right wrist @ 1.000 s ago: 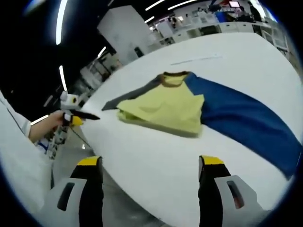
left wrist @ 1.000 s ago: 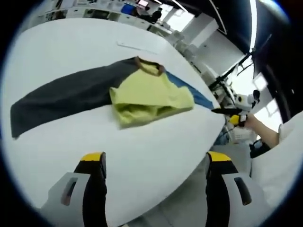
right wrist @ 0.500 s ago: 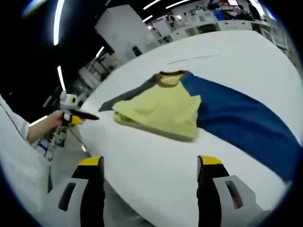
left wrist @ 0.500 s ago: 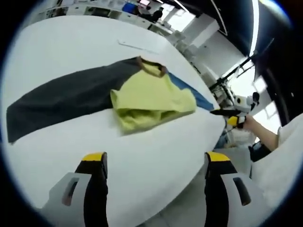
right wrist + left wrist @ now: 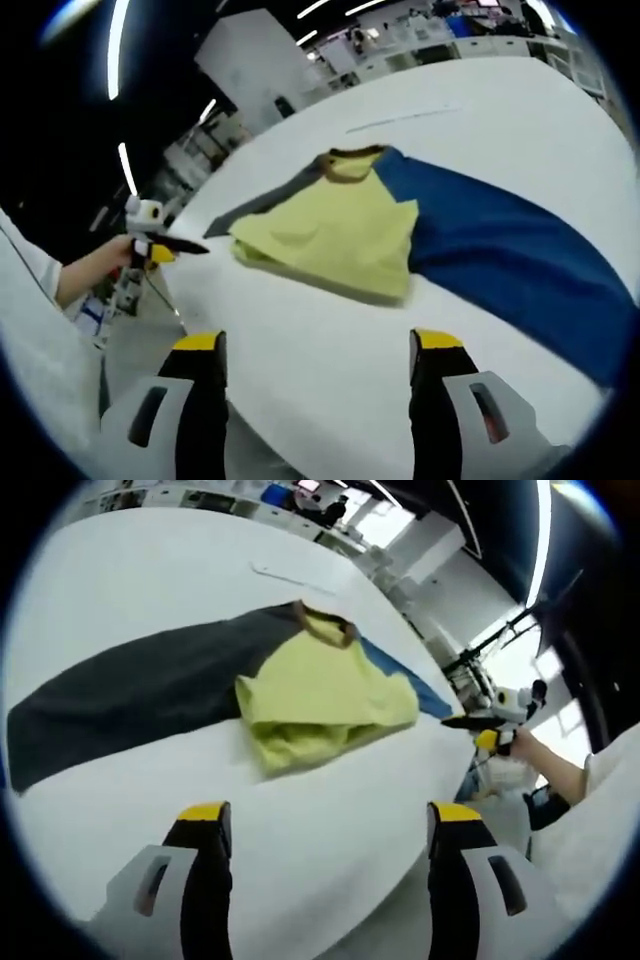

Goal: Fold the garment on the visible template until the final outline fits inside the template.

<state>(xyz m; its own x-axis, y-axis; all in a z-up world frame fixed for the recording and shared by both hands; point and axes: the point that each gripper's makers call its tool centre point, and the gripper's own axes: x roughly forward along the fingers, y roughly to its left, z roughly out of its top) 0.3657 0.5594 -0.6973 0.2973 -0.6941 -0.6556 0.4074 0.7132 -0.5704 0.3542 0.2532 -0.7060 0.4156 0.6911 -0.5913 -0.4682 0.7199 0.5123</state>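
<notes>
A long-sleeved cloth garment (image 5: 300, 685) with a yellow body, a brown collar, one dark grey sleeve and one blue sleeve lies flat on the wide white counter (image 5: 130, 570). Its yellow body is folded up on itself into a short block, with the hem edge doubled under on the near side. In the left gripper view the dark grey sleeve (image 5: 130, 695) stretches out to the left across the counter, and a strip of the blue sleeve (image 5: 405, 680) peeks out behind the yellow part. In the right gripper view the blue sleeve (image 5: 510, 255) runs out to the right and the grey one (image 5: 265, 205) shows as a narrow band behind the fold.

The left claw (image 5: 320, 880) hangs over the near counter edge, jaws wide apart and holding nothing; the right claw (image 5: 315, 405) likewise, apart and empty. Each is well short of the garment.

A thin pale strip (image 5: 290, 575) lies on the counter beyond the collar. Off the counter's edge, desks and bright ceiling lights fill the room behind.
</notes>
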